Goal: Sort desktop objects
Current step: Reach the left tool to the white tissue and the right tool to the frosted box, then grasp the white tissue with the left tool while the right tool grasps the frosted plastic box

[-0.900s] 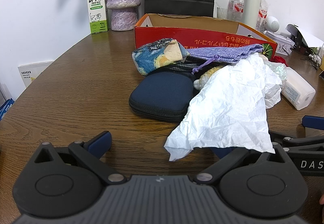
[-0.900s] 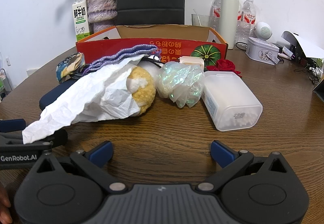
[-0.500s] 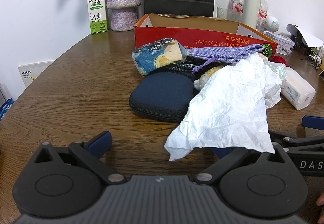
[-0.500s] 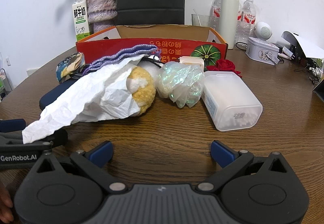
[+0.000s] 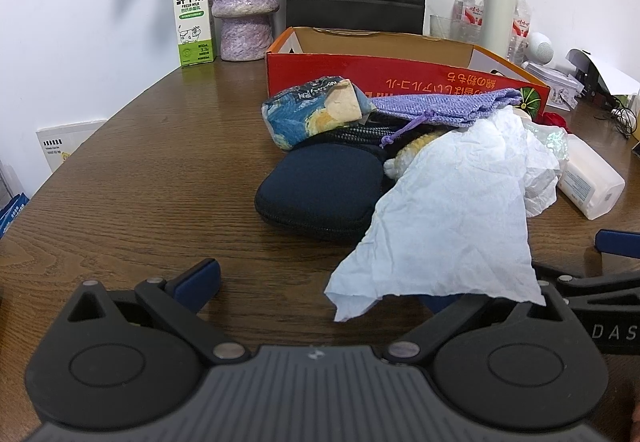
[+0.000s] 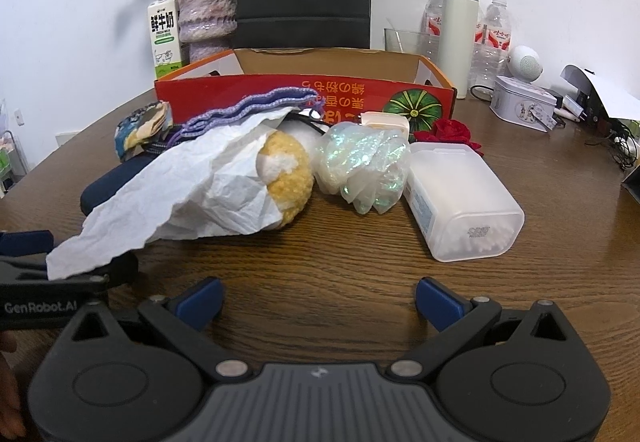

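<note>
On the brown wooden tabletop [image 6: 340,242], the right tongs [image 6: 318,296] stood spread and empty. The left tongs [image 5: 320,284] were spread too (their right finger hidden under the crumpled white tissue paper [image 5: 448,226]), which draped at one o'clock over a yellow knitted ball [image 6: 288,178].

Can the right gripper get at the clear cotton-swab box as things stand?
Probably yes: the right gripper is open, and only bare table lies between its fingers and the cotton-swab box, which lies on its side, ahead and slightly right.
</note>
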